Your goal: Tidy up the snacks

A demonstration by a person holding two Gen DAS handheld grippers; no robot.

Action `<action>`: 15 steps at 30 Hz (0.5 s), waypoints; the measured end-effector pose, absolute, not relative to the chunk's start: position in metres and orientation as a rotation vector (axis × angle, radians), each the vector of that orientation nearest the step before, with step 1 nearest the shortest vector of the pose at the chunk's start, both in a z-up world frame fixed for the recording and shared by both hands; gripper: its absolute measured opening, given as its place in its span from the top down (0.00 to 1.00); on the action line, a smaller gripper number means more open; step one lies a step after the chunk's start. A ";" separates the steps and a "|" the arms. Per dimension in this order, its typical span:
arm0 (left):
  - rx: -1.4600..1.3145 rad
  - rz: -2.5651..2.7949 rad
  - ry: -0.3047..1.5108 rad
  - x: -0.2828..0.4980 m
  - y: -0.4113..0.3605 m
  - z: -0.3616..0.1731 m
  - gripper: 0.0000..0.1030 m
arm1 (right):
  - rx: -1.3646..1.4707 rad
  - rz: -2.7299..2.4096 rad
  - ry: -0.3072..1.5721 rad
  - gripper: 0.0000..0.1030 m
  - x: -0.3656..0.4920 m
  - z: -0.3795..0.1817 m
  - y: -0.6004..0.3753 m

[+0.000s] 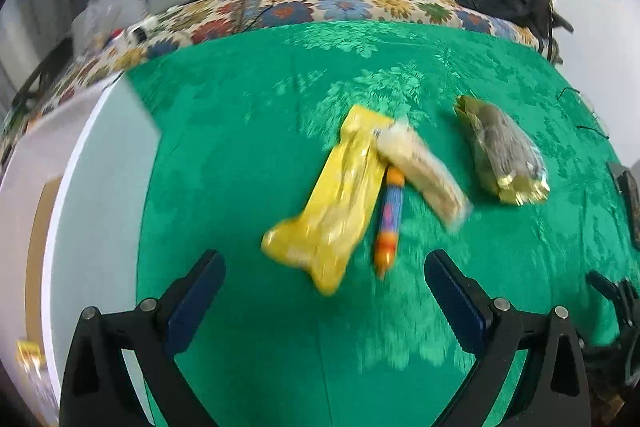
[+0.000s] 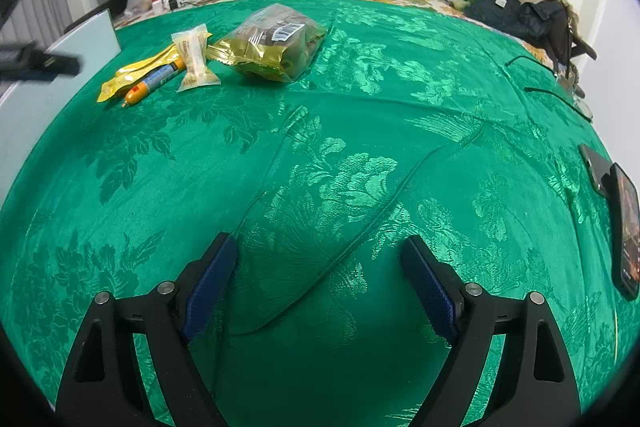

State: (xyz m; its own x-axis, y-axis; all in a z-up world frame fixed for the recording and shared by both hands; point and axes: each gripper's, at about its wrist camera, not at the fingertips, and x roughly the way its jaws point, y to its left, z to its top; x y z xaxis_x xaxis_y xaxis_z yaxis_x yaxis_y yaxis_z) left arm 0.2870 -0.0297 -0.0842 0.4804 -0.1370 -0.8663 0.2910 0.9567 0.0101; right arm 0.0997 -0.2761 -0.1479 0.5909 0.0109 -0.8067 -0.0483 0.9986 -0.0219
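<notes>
- Your left tongs are spread wide, empty, hovering just short of the long yellow plastic snack packet.
- Orange-and-blue wrapped stick lies right beside the yellow packet, touching it; the pale clear-wrapped bar overlaps both at their far ends.
- Gold-green foil bag sits near, apart from those.
- Everything lies on the green floral bedcover.
- Your right tongs are wide too, empty, well apart from the snacks.

Both grippers look identical: left gripper and right gripper have chunky black plastic arms, blue ribbed pads, and round silver screws.
</notes>
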 end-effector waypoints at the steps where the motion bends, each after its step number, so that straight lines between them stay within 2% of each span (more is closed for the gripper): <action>1: 0.173 -0.269 1.043 0.298 -0.036 -0.087 0.04 | -0.043 0.035 0.938 0.15 0.100 -0.148 -0.276; 7: 0.199 -0.275 1.090 0.335 -0.052 -0.118 0.04 | -0.040 0.039 0.940 0.14 0.101 -0.149 -0.276; 15: 0.057 -0.246 1.100 0.351 -0.037 -0.140 0.04 | -0.039 0.042 0.942 0.12 0.101 -0.150 -0.276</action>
State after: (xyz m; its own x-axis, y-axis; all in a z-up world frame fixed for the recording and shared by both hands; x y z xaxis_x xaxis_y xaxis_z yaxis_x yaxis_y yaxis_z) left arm 0.3507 -0.0374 -0.1397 0.4296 -0.1687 -0.8871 0.2247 0.9715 -0.0760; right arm 0.1013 -0.2757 -0.1498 0.5877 0.0190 -0.8089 -0.0533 0.9985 -0.0152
